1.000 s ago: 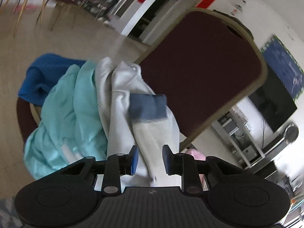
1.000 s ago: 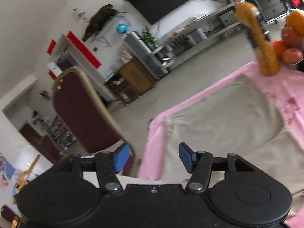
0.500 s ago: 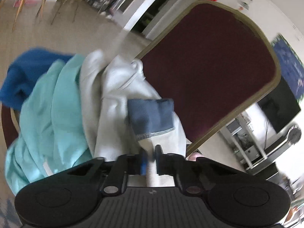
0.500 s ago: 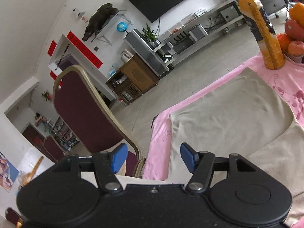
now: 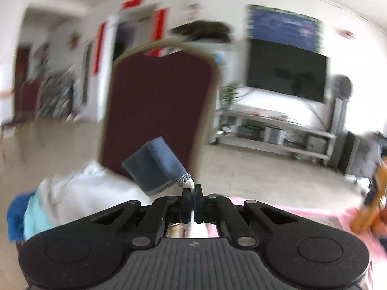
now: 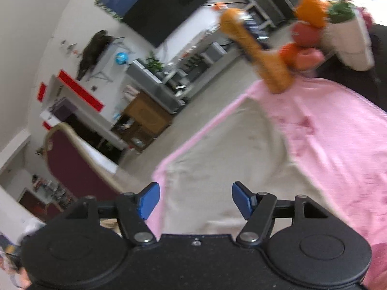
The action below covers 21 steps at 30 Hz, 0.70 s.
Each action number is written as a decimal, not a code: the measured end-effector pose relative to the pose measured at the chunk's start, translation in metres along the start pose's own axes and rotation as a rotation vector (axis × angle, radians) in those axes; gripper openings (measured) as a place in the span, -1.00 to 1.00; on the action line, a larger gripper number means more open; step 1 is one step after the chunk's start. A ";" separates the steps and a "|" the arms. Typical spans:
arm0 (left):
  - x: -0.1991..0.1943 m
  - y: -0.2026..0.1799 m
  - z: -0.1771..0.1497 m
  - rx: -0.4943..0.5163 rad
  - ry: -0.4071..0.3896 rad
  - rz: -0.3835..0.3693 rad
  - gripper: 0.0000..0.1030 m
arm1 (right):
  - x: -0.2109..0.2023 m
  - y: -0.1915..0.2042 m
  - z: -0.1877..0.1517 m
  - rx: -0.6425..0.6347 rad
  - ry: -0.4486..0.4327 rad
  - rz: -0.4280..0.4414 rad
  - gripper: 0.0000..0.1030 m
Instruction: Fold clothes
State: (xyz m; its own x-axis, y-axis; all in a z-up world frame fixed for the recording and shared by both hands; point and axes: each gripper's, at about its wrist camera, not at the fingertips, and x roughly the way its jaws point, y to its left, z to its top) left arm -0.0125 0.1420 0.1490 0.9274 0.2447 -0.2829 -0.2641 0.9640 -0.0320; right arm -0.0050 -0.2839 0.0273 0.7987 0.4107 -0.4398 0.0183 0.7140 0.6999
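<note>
Jaws of the left gripper [image 5: 192,201] are pressed together on the white garment [image 5: 96,191], whose blue cuff [image 5: 157,165] sticks up just beyond them. That garment trails left onto a heap with teal clothing [image 5: 33,217] before the maroon chair [image 5: 157,101]. Jaws of the right gripper [image 6: 196,199] stand wide apart, holding nothing, above a beige garment [image 6: 225,154] spread on the pink-covered table [image 6: 338,145]. An orange bottle [image 6: 261,53] and fruit [image 6: 307,31] stand at its far edge.
</note>
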 end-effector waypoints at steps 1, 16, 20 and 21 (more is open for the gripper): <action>-0.005 -0.020 -0.001 0.042 -0.017 -0.019 -1.00 | 0.000 -0.011 -0.001 0.009 -0.005 -0.019 0.26; -0.041 -0.255 -0.161 0.643 0.173 -0.472 -0.63 | -0.018 -0.075 0.018 0.195 -0.043 0.005 0.26; -0.048 -0.240 -0.184 0.663 0.307 -0.539 -0.54 | -0.017 -0.077 0.019 0.188 -0.046 -0.017 0.26; -0.045 -0.227 -0.181 0.642 0.328 -0.533 -0.49 | -0.016 -0.076 0.019 0.175 -0.041 -0.023 0.26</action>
State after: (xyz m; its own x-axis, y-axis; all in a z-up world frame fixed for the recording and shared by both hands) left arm -0.0425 -0.1068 -0.0044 0.7365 -0.1992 -0.6464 0.4703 0.8377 0.2777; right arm -0.0074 -0.3556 -0.0083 0.8204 0.3699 -0.4359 0.1381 0.6117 0.7789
